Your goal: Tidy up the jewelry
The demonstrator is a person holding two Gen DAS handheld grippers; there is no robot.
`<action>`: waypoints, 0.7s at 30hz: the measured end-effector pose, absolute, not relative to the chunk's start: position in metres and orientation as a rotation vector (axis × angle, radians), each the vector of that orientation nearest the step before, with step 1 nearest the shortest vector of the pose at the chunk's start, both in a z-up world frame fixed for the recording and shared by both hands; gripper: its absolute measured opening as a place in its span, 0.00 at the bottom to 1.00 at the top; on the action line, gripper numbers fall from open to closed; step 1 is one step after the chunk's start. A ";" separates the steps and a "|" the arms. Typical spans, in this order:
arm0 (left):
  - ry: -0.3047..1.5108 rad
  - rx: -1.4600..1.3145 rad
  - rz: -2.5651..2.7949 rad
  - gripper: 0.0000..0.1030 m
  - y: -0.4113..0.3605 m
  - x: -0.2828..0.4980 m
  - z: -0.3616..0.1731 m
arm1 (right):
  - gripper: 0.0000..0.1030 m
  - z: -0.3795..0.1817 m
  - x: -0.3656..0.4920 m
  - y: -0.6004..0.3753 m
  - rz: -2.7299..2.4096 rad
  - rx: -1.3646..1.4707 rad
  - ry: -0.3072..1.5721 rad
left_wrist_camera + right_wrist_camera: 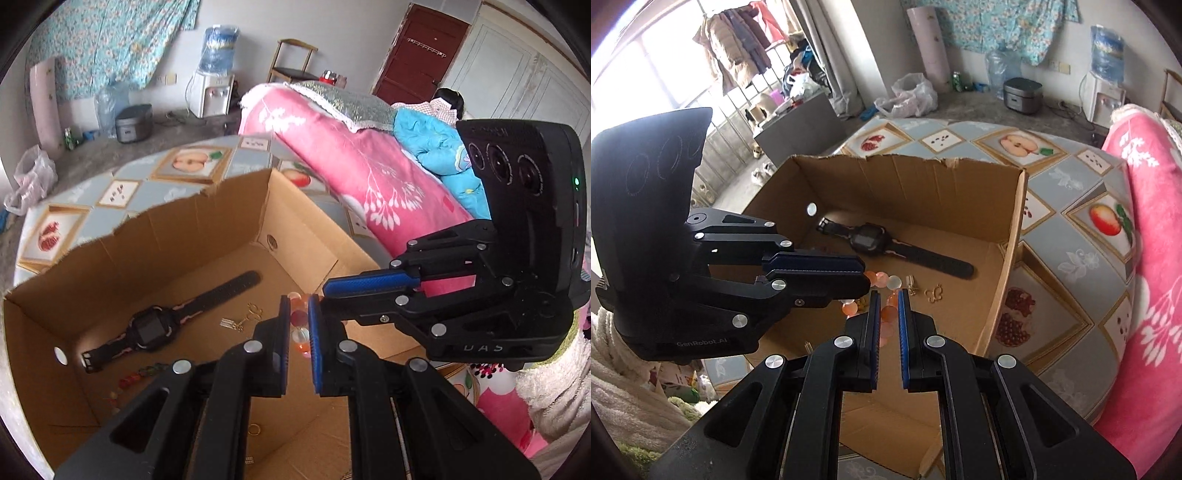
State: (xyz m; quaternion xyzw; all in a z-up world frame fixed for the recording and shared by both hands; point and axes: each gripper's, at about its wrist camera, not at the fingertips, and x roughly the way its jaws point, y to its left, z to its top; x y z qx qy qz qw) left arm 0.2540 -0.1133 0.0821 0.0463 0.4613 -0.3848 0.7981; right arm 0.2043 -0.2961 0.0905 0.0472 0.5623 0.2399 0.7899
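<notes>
Left wrist view: left gripper (298, 314) jaws narrow, blue pads nearly together, pinching a bead bracelet (300, 334) of orange, pink and clear beads that shows in the slot between them. Right gripper (325, 290) comes in from the right of the jaws, its blue-padded fingers also closed down, tip right at the top beads of the same strand; looks clamped on it. Both sit over an open cardboard box (236, 218). Past the jaws to the left, on the box floor: gold earrings (248, 315) just beside the left finger, then a black smartwatch (147, 328) lying flat with strap stretched out, and a darker bead strand (142, 373) nearer the lower left wall. Small gold ring (254, 429) below the jaws, between the finger linkages. Right wrist view: right gripper (887, 308) jaws narrow, bead bracelet (886, 314) between the pads and looping off to the left, where the left gripper (866, 280) closes on its far beads. Ahead of the jaws, smartwatch (866, 239); to the right of the tips, gold earrings (933, 293) on the cardboard. Box (1015, 229) stands on a fruit-print tablecloth (1067, 280); pink blanket (1145, 258) far right of the jaws.
</notes>
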 end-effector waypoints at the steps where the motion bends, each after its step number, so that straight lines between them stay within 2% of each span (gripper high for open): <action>1: 1.003 0.092 -0.831 0.09 -0.114 0.255 0.079 | 0.07 0.088 0.204 -0.296 0.517 0.089 1.227; 6: 1.124 0.074 -0.863 0.10 -0.123 0.265 0.057 | 0.12 0.081 0.203 -0.298 0.508 0.047 1.286; 8: 1.188 0.074 -0.866 0.18 -0.127 0.265 0.047 | 0.15 0.082 0.203 -0.301 0.512 0.054 1.285; 10: 1.206 0.071 -0.857 0.29 -0.128 0.265 0.043 | 0.24 0.086 0.201 -0.303 0.490 0.040 1.268; 15: 1.173 0.047 -0.836 0.32 -0.123 0.265 0.051 | 0.25 0.096 0.198 -0.313 0.462 0.062 1.222; 17: 1.142 0.048 -0.819 0.33 -0.118 0.262 0.060 | 0.29 0.105 0.192 -0.317 0.445 0.081 1.189; 18: 1.122 0.050 -0.811 0.35 -0.114 0.261 0.065 | 0.35 0.109 0.190 -0.320 0.438 0.095 1.169; 19: 1.090 0.056 -0.803 0.40 -0.111 0.256 0.073 | 0.42 0.114 0.186 -0.323 0.428 0.111 1.144; 21: 1.028 0.067 -0.779 0.47 -0.102 0.248 0.085 | 0.50 0.121 0.179 -0.327 0.408 0.143 1.101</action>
